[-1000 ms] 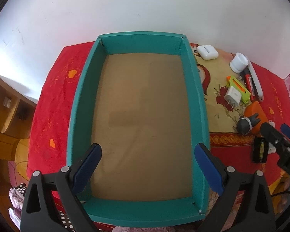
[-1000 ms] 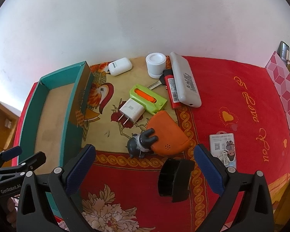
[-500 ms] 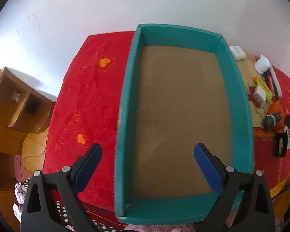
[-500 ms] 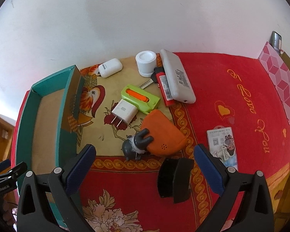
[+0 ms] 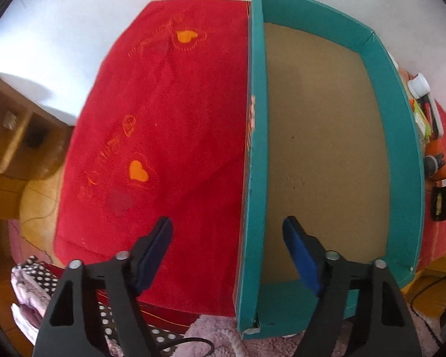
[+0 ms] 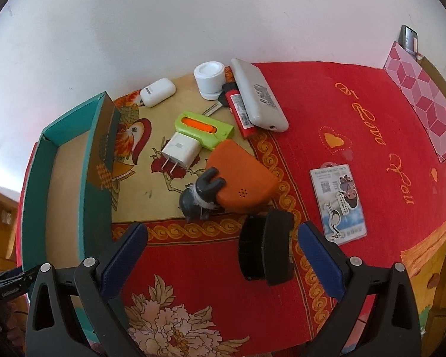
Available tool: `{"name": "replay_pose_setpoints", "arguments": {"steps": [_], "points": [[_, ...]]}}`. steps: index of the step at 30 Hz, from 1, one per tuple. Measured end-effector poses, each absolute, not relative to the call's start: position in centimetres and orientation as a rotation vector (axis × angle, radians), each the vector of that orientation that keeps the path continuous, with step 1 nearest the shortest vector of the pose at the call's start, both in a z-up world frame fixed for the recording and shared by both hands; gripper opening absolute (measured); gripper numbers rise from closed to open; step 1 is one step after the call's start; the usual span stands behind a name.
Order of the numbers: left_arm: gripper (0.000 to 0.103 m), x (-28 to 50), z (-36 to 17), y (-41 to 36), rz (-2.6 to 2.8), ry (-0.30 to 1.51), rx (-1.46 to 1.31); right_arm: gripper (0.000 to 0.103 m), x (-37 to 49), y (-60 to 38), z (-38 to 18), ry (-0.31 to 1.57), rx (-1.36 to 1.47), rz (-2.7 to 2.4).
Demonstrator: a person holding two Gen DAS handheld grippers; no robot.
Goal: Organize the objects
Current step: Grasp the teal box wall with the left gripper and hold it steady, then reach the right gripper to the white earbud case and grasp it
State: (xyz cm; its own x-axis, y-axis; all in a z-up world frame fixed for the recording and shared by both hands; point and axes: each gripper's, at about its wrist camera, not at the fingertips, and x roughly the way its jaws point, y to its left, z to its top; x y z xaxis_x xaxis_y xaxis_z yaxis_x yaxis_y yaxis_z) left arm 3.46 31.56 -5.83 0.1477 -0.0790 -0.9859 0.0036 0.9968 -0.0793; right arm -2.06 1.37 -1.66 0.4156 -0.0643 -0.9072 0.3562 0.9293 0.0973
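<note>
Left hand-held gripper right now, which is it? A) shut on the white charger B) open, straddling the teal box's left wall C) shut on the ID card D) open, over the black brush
B: the left hand-held gripper is open, one finger on each side of the teal box wall.

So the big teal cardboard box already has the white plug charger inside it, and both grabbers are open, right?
Not quite. The teal cardboard box holds nothing; the left wrist view shows only its bare brown floor. The white plug charger lies outside on the patterned cloth, as the right wrist view shows. The left gripper and right gripper are both open.
</note>
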Motion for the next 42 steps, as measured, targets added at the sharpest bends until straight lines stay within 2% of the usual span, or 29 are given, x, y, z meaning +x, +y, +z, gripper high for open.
{"name": "replay_pose_setpoints", "arguments": {"steps": [2,5,7,9,10,14,18,32,36,40,42], "points": [[0.06,3.5,-6.5,31.4,-0.078,1.442,-0.054,0.103,-1.9,1.2,-1.8,1.125,0.288,-0.269],[0.054,3.5,-6.7,30.6,-0.09,1.431,0.006,0.103,-1.8,1.2,-2.0,1.141,0.271,-0.26],[0.044,3.4,-6.6,30.0,-0.109,1.413,0.03,0.103,-1.7,1.3,-2.1,1.151,0.257,-0.248],[0.025,3.3,-6.5,29.3,-0.128,1.402,0.034,0.102,-1.4,1.3,-2.2,1.161,0.234,-0.231],[0.022,3.4,-6.5,29.1,-0.139,1.4,0.031,0.102,-1.2,1.4,-2.2,1.167,0.218,-0.217],[0.022,3.8,-6.6,28.5,-0.122,1.4,0.033,0.099,-0.5,1.5,-2.1,1.173,0.17,-0.177],[0.012,4.3,-6.2,29.4,-0.077,1.389,0.04,0.099,-0.2,1.5,-2.2,1.181,0.107,-0.139],[0.014,5.5,-6.2,27.6,0.001,1.361,0.079,0.097,1.2,3.5,-4.2,1.169,-0.352,0.037],[0.013,5.9,-6.1,27.1,0.03,1.359,0.097,0.094,1.9,3.4,-4.8,1.154,-0.44,0.04],[0.014,5.6,-6.2,26.3,0.045,1.343,0.132,0.076,2.5,2.6,-4.4,1.16,-0.353,0.079],[0.014,5.8,-6.1,26.0,0.05,1.341,0.137,0.076,2.7,2.4,-3.7,1.149,-0.323,0.085]]}}
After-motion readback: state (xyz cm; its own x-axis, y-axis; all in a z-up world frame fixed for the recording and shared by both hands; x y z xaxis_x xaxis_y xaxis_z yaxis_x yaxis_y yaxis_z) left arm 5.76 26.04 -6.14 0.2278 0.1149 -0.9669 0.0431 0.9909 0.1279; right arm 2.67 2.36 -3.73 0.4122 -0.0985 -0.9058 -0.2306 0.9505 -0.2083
